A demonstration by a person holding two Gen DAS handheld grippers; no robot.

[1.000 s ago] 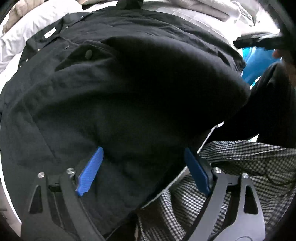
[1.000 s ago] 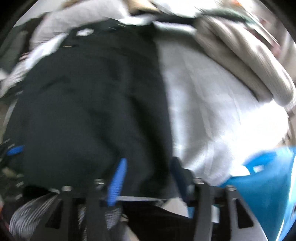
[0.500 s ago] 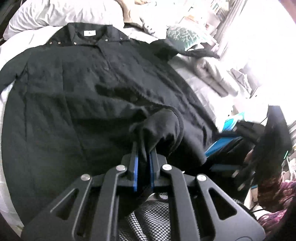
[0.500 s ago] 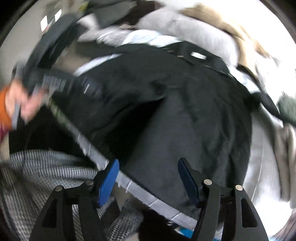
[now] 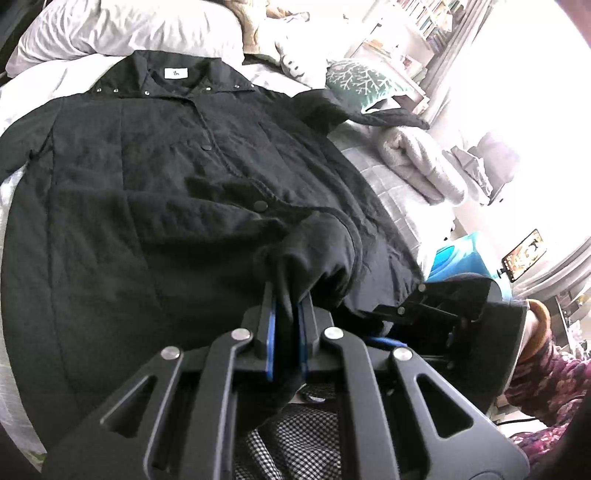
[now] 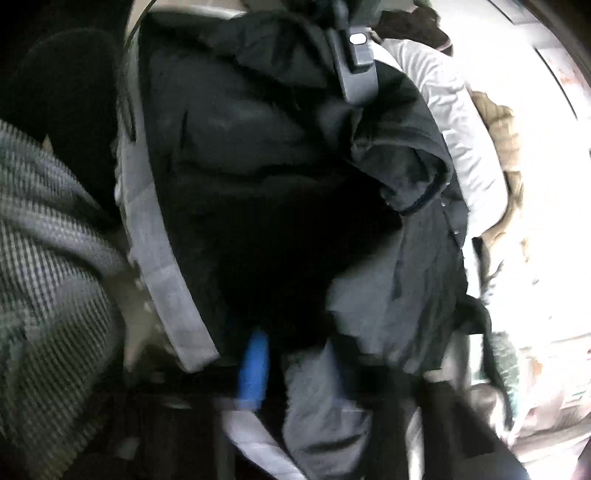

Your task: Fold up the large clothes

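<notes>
A large black quilted coat (image 5: 140, 192) lies spread on the bed, collar at the far end. My left gripper (image 5: 286, 332) is shut on a bunched fold of the coat's lower hem and lifts it above the rest. My right gripper (image 5: 436, 314) shows to the right of the left one, at the coat's lower right edge. In the blurred right wrist view, the right gripper (image 6: 291, 362) has dark coat fabric (image 6: 280, 184) between its fingers; one blue pad (image 6: 253, 365) shows, and the jaws look closed on the cloth.
White bedding (image 5: 110, 29) and pillows lie beyond the collar. A grey folded blanket (image 5: 417, 162) and a green patterned cushion (image 5: 358, 77) sit at the right. A blue bin (image 5: 454, 254) stands beside the bed. My checked trousers (image 6: 48, 295) are close at the bed's near edge.
My left gripper closed on the coat's hem and lifted it. My right gripper swung to the coat's lower right edge and closed from wide open onto the fabric.
</notes>
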